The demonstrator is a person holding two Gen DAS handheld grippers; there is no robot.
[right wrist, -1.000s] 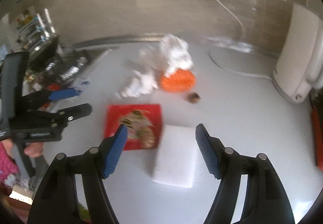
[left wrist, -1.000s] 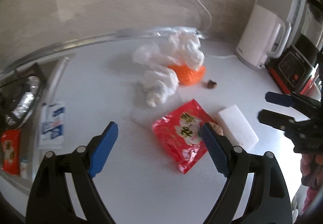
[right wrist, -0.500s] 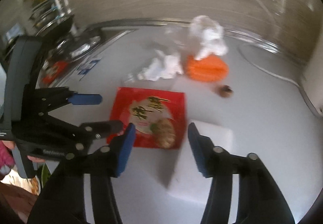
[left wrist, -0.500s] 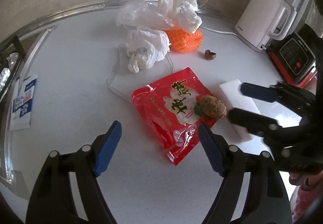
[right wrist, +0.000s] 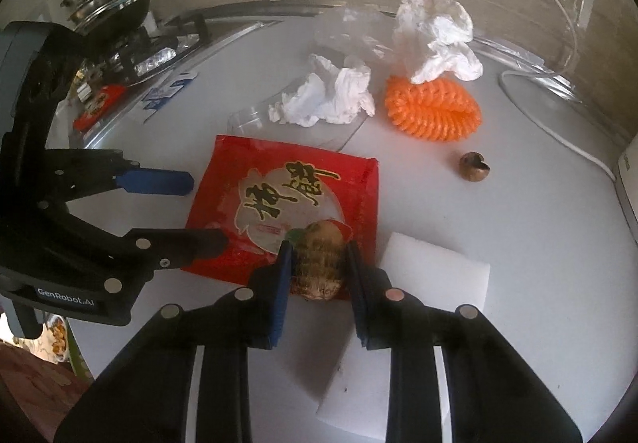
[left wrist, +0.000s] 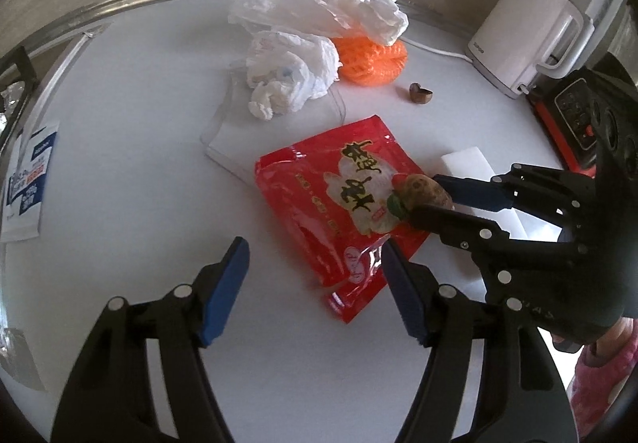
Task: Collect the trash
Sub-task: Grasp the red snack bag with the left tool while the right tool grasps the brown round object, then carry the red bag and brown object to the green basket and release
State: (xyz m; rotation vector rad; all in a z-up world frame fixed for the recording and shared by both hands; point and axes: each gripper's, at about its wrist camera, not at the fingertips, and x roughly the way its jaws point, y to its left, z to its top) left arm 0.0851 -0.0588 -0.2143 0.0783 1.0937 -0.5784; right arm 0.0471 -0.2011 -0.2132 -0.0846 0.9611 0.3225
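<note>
A red snack packet (left wrist: 335,199) (right wrist: 287,195) lies flat on the white counter (left wrist: 127,164). A brown lump with a green end (left wrist: 418,191) (right wrist: 319,263) rests on the packet's corner. My right gripper (right wrist: 319,247) (left wrist: 424,193) is closing on this lump, and both pads look pressed against its sides. My left gripper (left wrist: 315,247) (right wrist: 205,211) hovers over the packet's near corner. Its jaws are closing but stand wide, gripping nothing. Behind the packet lie crumpled white tissue (left wrist: 291,80), an orange mesh (left wrist: 373,60), crumpled white paper (left wrist: 363,0) and a nut shell (left wrist: 420,94).
A white rectangular pad (right wrist: 430,283) lies beside the packet under my right gripper. A clear plastic tray (left wrist: 227,140) and a clear bag (left wrist: 275,4) sit near the tissue. A white kettle (left wrist: 526,32) and a red-black appliance (left wrist: 574,120) stand right; a blue-white sachet (left wrist: 28,188) lies left.
Both grippers have come down toward the red packet. The right jaws have narrowed from wide apart to pressing on the brown lump. The left jaws have narrowed slightly.
</note>
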